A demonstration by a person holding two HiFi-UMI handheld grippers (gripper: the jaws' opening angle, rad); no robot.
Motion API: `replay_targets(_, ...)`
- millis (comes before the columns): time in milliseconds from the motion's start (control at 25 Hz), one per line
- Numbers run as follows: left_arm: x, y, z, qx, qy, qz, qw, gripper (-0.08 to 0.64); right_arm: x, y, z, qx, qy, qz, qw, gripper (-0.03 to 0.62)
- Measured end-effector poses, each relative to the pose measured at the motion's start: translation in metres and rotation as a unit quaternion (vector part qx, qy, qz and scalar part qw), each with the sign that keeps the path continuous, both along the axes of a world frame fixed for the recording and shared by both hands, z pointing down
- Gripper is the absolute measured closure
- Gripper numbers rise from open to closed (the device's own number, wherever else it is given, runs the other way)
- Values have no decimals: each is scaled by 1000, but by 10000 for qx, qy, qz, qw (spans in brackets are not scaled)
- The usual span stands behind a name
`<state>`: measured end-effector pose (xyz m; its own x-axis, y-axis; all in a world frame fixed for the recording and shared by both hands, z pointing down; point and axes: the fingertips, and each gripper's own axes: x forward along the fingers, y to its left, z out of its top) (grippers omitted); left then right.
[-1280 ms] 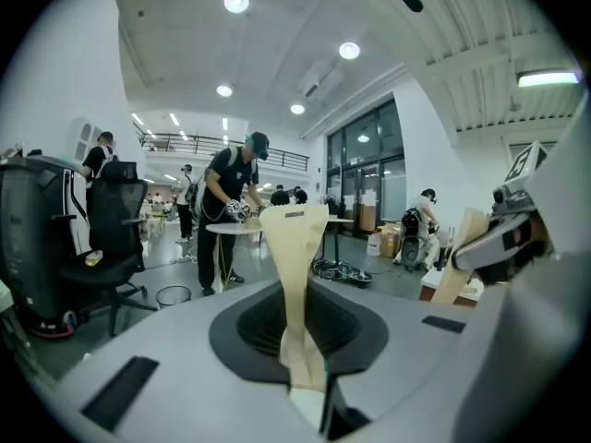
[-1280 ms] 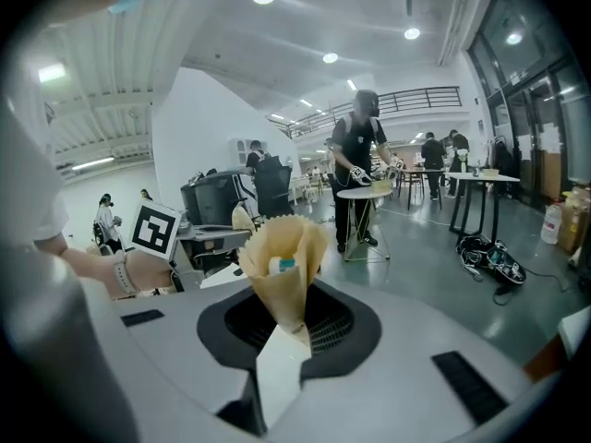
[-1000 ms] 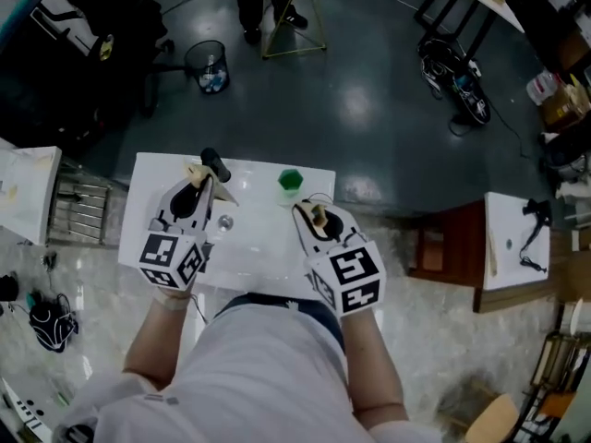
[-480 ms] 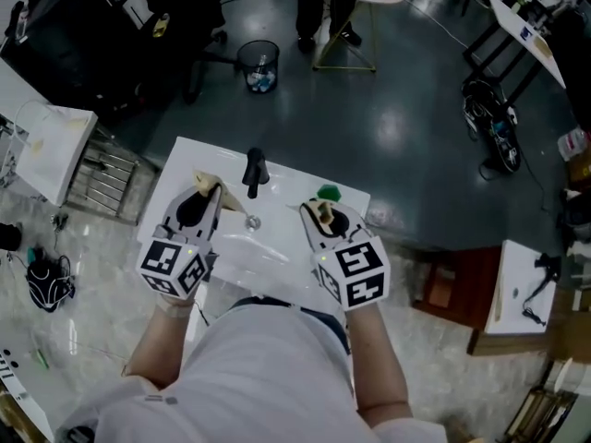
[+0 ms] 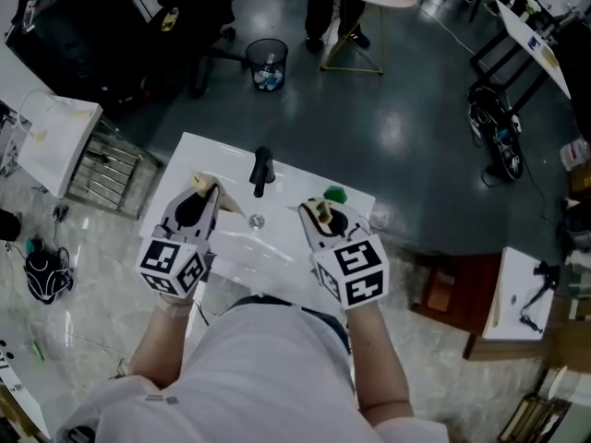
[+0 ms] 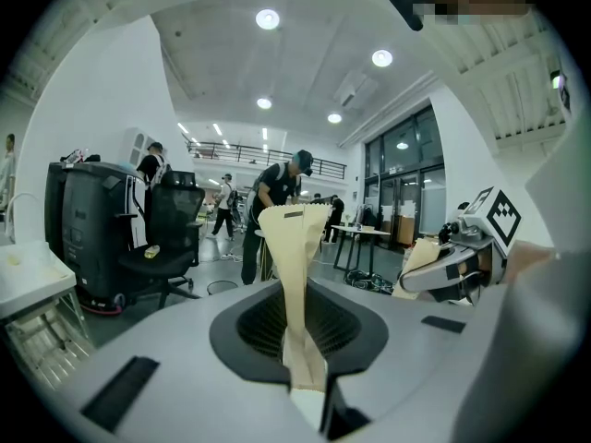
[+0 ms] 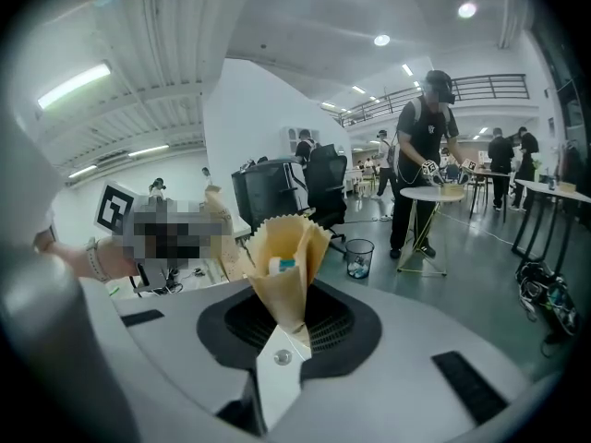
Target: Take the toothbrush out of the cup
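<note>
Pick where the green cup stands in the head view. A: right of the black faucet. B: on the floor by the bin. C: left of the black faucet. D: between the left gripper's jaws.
A: the cup stands on the white top, to the right of the faucet.

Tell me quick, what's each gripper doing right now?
Left gripper: closed, nothing between the jaws.
Right gripper: closed; a small white-and-teal bit shows between the jaws, can't tell what it is.
</note>
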<state>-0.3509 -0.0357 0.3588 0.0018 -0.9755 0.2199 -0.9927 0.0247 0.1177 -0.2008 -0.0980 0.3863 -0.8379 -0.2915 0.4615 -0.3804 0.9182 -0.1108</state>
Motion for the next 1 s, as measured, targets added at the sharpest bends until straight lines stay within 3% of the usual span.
replay_targets(1000,3,2,-1,-13,-10,191,9998,514,6,8,4,86,144,62,9998,531)
